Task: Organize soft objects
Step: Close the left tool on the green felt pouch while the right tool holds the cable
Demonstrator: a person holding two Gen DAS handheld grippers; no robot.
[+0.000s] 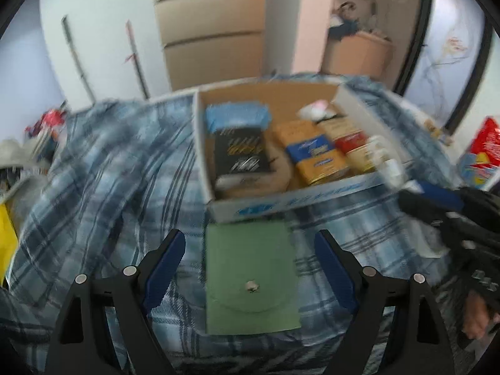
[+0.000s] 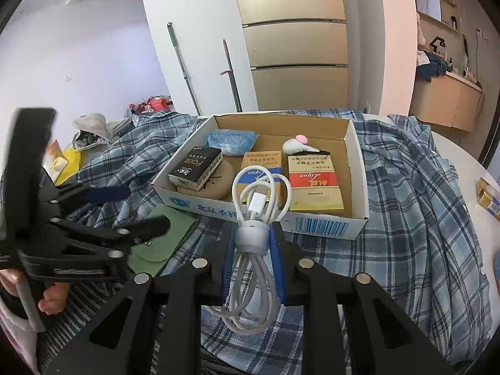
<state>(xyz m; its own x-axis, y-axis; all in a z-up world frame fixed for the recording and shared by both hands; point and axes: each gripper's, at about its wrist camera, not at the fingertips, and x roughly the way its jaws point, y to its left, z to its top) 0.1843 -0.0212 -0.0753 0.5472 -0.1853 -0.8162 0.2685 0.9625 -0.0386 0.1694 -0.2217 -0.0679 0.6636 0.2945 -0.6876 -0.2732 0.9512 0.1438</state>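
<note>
My left gripper (image 1: 250, 234) hangs open over a flat green snap pouch (image 1: 250, 281) that lies on the plaid cloth (image 1: 109, 187). Its blue pads stand on either side of the pouch, apart from it. Just beyond sits an open cardboard box (image 1: 250, 209). My right gripper (image 2: 253, 234) is shut on a coiled white cable (image 2: 259, 193) at its grey band, in front of the box (image 2: 356, 156). The box holds a black tissue pack (image 2: 197, 165), a blue wipes pack (image 2: 231, 140), two cartons (image 2: 312, 181) and a small white plush (image 2: 297, 145). The left gripper (image 2: 145, 209) shows above the pouch (image 2: 156, 250).
A blue plaid shirt (image 2: 422, 203) covers most of the white round table (image 2: 453, 153). A gold box (image 2: 487, 197) lies at the table's right edge. Bags and clutter (image 2: 90, 131) sit at the far left. A red package (image 1: 484, 147) stands at the right.
</note>
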